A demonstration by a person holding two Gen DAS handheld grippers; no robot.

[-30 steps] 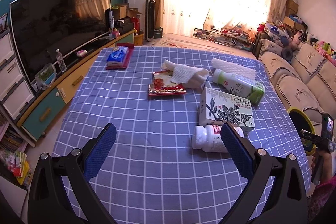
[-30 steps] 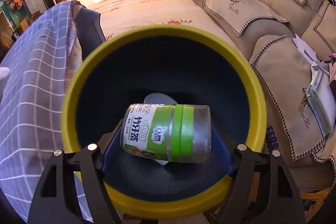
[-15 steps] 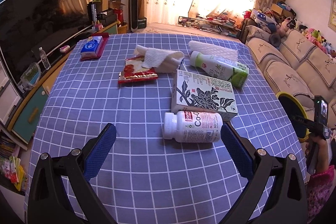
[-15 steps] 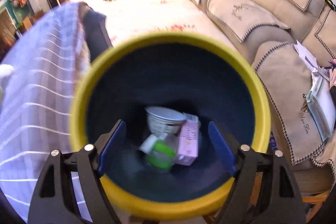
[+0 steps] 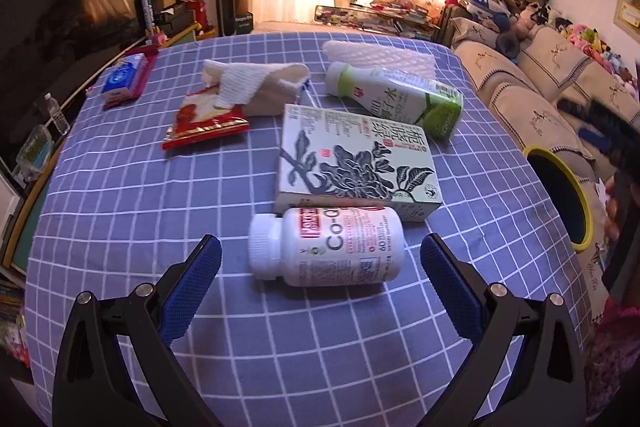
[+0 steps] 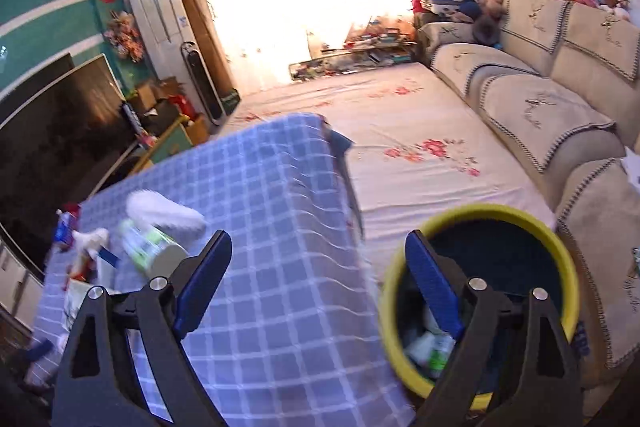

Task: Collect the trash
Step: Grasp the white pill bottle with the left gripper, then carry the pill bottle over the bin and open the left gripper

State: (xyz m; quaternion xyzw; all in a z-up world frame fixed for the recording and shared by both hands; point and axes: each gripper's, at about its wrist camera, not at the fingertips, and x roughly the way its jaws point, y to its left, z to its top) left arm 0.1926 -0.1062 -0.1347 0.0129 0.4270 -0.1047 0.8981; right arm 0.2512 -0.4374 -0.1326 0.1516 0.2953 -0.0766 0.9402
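Observation:
My left gripper (image 5: 320, 263) is open and empty, its fingers on either side of a white pill bottle (image 5: 326, 247) lying on the blue checked tablecloth (image 5: 120, 207). Behind it lie a flowered carton (image 5: 356, 163), a green-and-white drink bottle (image 5: 396, 103), a white foam sheet (image 5: 380, 57), a folded cloth (image 5: 256, 85) and a red snack wrapper (image 5: 204, 125). My right gripper (image 6: 320, 271) is open and empty, above the table's right edge. The yellow-rimmed bin (image 6: 400, 327) with trash inside stands on the floor beside the table; it also shows in the left wrist view (image 5: 582, 203).
A blue wipes pack (image 5: 124, 81) lies at the table's far left corner. A TV (image 5: 68, 27) and cabinet run along the left. A beige sofa (image 6: 560, 99) stands to the right of the bin. The right gripper's blurred body (image 5: 616, 147) shows at the table's right side.
The right gripper let the green jar fall into the bin, opened, then rose and swung left towards the table. The left gripper moved forward until its fingers flank the white pill bottle.

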